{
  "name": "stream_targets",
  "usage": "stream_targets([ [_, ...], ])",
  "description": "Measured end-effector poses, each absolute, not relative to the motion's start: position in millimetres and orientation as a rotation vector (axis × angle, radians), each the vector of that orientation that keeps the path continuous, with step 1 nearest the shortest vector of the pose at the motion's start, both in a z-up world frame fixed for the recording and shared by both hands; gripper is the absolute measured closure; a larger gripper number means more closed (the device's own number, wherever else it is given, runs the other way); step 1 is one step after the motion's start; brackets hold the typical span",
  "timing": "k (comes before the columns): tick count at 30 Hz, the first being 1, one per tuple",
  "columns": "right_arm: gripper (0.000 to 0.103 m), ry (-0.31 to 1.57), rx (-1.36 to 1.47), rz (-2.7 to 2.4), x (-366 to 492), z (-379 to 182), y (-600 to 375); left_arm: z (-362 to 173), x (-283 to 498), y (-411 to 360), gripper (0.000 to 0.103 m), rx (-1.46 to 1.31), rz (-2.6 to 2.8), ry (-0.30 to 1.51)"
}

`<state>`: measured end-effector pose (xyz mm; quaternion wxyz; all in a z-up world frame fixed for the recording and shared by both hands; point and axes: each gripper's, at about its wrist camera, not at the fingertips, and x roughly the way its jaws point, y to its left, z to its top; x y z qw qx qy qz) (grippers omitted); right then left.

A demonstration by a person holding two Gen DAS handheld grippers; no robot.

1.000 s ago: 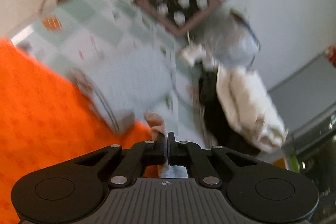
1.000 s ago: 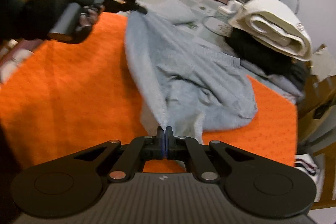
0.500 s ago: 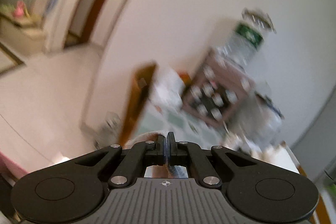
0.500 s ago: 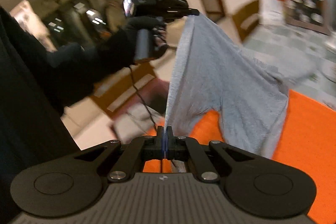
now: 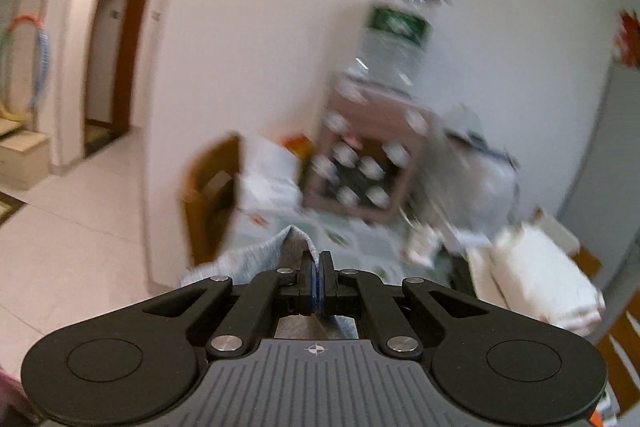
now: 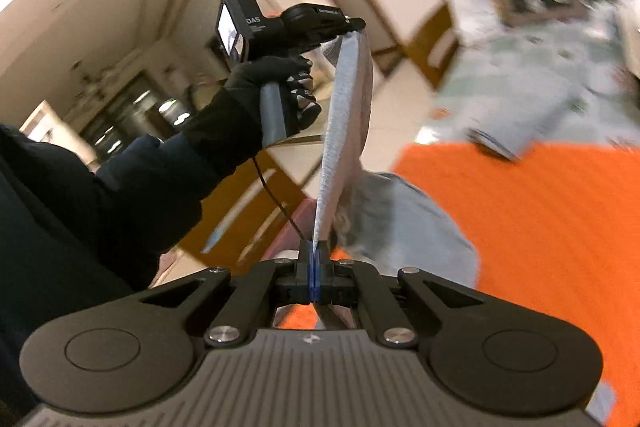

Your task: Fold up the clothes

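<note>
Both grippers, left gripper (image 5: 317, 267) and right gripper (image 6: 316, 267), have their fingers clamped on the grey garment (image 6: 347, 99). The garment hangs stretched between them above the orange surface (image 6: 540, 211).

White wall (image 5: 248, 27), dark-framed doorway (image 5: 116, 47), pale tiled floor (image 5: 80, 227), wooden chair (image 5: 212, 195), orange table cover (image 6: 540, 211)

Your left gripper (image 6: 352, 27) body reads "DAS" in white beside its rear screen, second white label on its top too small to read, green label on the water jug (image 5: 394, 39) blurred, unreadable
</note>
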<state>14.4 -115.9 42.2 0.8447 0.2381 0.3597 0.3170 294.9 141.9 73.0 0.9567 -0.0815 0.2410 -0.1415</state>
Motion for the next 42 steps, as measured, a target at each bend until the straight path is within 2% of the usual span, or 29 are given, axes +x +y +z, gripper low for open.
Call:
stream_targets([
  [7,0.101,0.811,0.626,0.464,-21,-1,-183,17,301,16,0.099,-0.043,-0.457,0.602],
  [14,0.101,0.830,0.694,0.306,-61,-35,-240,-10,288,-92,0.099,0.072,-0.586,0.643],
  [25,0.101,0.831,0.771,0.138,-108,-60,-316,-35,253,-214,0.099,0.165,-0.712,0.673],
  [36,0.101,0.877,0.765,-0.058,-139,-85,-396,-75,246,-304,0.099,0.174,-0.769,0.754],
  [39,0.101,0.894,0.759,-0.088,-136,-95,-411,-88,245,-317,0.095,0.177,-0.787,0.790],
  [42,0.101,0.922,0.747,-0.097,-128,-107,-420,-89,242,-316,0.076,0.176,-0.825,0.795],
])
